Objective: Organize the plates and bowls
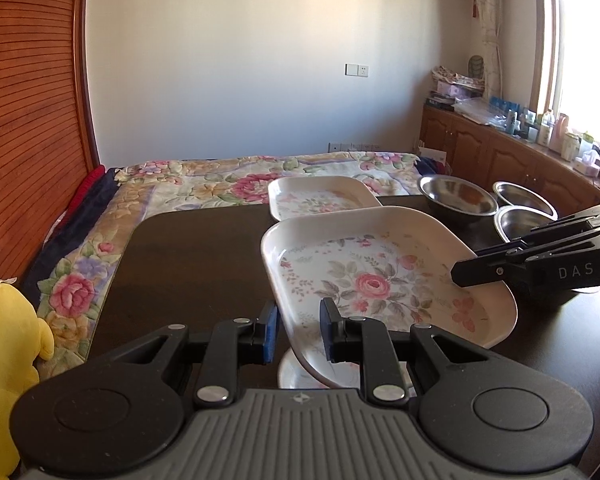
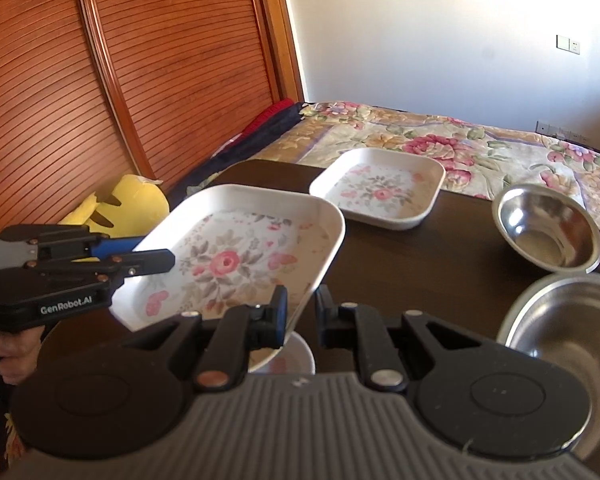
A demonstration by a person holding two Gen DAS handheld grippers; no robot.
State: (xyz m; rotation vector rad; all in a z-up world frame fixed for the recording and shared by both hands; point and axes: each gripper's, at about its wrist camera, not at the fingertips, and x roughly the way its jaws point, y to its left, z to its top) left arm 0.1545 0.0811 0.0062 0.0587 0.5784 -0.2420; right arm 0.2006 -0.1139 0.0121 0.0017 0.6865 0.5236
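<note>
A square white plate with a rose pattern (image 1: 380, 276) (image 2: 236, 256) hangs tilted above the dark table (image 1: 188, 264) (image 2: 420, 264), held from two sides. My left gripper (image 1: 298, 328) (image 2: 168, 258) is shut on its near-left rim. My right gripper (image 2: 300, 316) (image 1: 460, 272) is shut on the opposite rim. A matching square plate (image 1: 320, 196) (image 2: 380, 188) lies flat at the table's far edge. Under the lifted plate a small round plate (image 1: 300, 376) (image 2: 300, 356) is partly hidden.
Steel bowls (image 1: 456, 196) (image 2: 548, 228) stand at the table's right, the nearest (image 2: 568, 320) close to my right gripper. A floral bed (image 1: 220, 180) lies beyond the table. A yellow plush toy (image 1: 4, 340) (image 2: 132, 200) sits at the left. A person's hand (image 2: 8, 360) grasps the left gripper's handle.
</note>
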